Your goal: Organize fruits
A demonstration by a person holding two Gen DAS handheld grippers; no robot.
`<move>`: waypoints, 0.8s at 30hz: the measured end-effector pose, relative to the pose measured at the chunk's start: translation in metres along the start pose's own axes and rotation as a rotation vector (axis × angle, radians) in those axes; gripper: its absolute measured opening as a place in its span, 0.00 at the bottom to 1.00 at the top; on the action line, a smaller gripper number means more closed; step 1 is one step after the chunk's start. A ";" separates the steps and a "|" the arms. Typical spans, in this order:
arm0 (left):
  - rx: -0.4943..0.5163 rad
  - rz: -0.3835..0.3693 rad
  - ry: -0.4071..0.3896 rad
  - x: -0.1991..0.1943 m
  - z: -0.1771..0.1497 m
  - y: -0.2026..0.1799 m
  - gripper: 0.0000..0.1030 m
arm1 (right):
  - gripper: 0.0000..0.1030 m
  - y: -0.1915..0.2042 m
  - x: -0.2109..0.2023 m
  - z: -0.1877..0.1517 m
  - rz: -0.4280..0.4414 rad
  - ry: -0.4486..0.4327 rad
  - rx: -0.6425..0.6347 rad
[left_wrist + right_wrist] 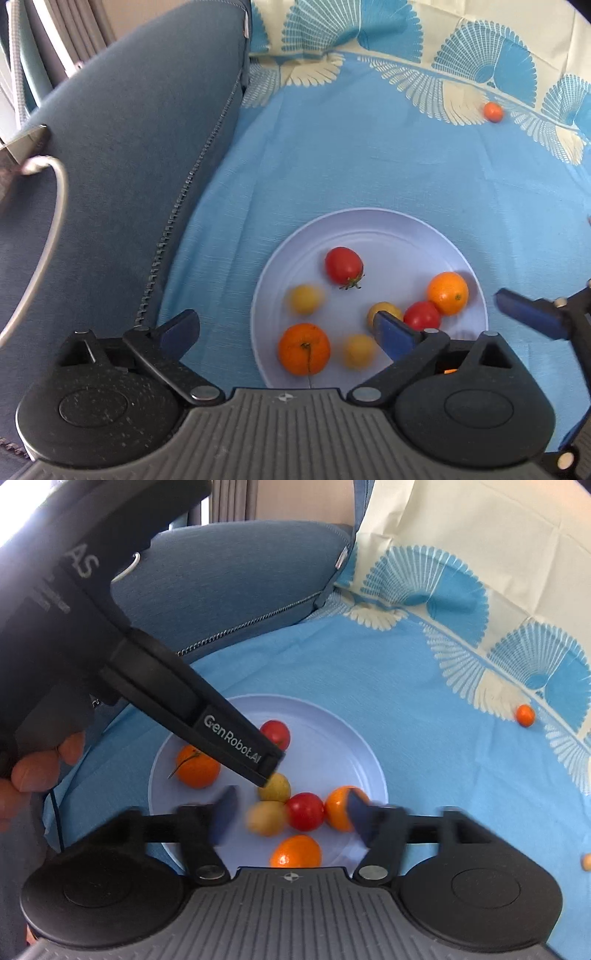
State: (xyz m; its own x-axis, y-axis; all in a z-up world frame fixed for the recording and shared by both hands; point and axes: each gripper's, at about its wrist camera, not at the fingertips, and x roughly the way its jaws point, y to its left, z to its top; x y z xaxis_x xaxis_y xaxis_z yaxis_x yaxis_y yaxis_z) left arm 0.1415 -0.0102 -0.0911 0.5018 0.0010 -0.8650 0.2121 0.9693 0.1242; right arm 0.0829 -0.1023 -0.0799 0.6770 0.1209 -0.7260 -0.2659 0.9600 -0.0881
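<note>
On the round pale-blue plastic plate (pixel 369 221) lie small red, yellow and orange fruits, while one small orange fruit (pixel 493 112) sits well apart on the blue patterned cloth (pixel 369 155). Our left gripper (pixel 288 332) hangs over the plate, jaws spread and empty; our right gripper (pixel 291 814) is also spread, pinching nothing. We should reach the stray gently, closing slowly so it cannot roll.

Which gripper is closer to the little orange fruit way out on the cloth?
Right. The right gripper hangs over the plate's side facing the stray fruit; the left gripper is over the plate's far side.
</note>
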 end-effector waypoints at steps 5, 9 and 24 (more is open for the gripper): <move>-0.024 -0.012 0.010 -0.023 -0.014 0.009 0.98 | 0.88 0.007 -0.026 -0.004 -0.033 -0.014 -0.016; -0.028 -0.015 0.007 -0.050 -0.032 0.011 0.98 | 0.93 0.012 -0.056 -0.008 -0.049 -0.027 0.006; -0.032 -0.020 -0.071 -0.129 -0.085 -0.001 0.99 | 0.98 0.020 -0.155 -0.047 -0.110 -0.105 0.101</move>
State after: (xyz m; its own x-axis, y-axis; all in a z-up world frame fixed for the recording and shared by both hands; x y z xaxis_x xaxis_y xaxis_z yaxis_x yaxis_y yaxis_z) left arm 0.0052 0.0095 -0.0206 0.5562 -0.0347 -0.8303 0.1965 0.9763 0.0908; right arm -0.0599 -0.1137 -0.0011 0.7676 0.0349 -0.6400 -0.1201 0.9887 -0.0902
